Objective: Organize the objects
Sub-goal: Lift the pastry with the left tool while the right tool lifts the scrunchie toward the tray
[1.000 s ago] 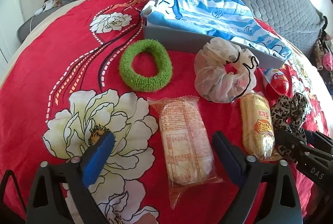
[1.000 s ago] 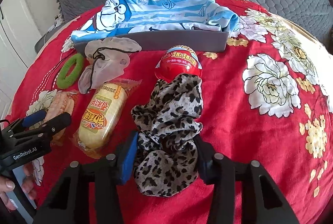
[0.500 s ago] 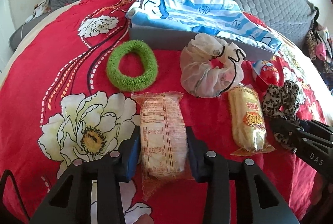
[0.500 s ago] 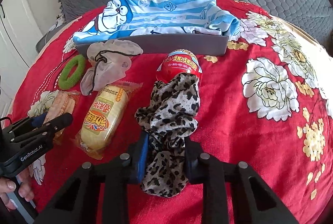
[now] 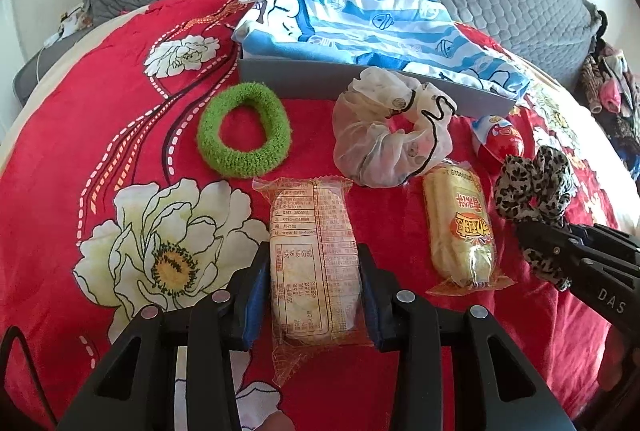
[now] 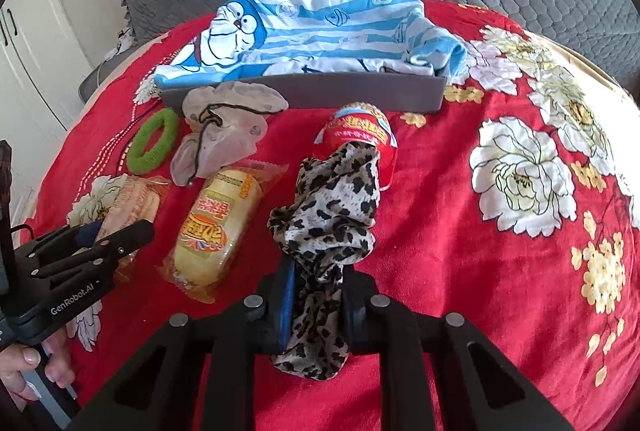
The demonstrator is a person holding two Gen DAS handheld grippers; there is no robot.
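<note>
"GenRobot.AI" on the left gripper [image 6: 86,231]; "DAS" on the right gripper [image 5: 560,251]; "457100" on the clear-wrapped snack pack [image 5: 312,251].

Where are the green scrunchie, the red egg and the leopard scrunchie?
green scrunchie [image 5: 243,169], left wrist view, lower rim of the ring.
red egg [image 5: 498,138], left wrist view, middle of the shell.
leopard scrunchie [image 6: 328,219], right wrist view, bunched middle.
</note>
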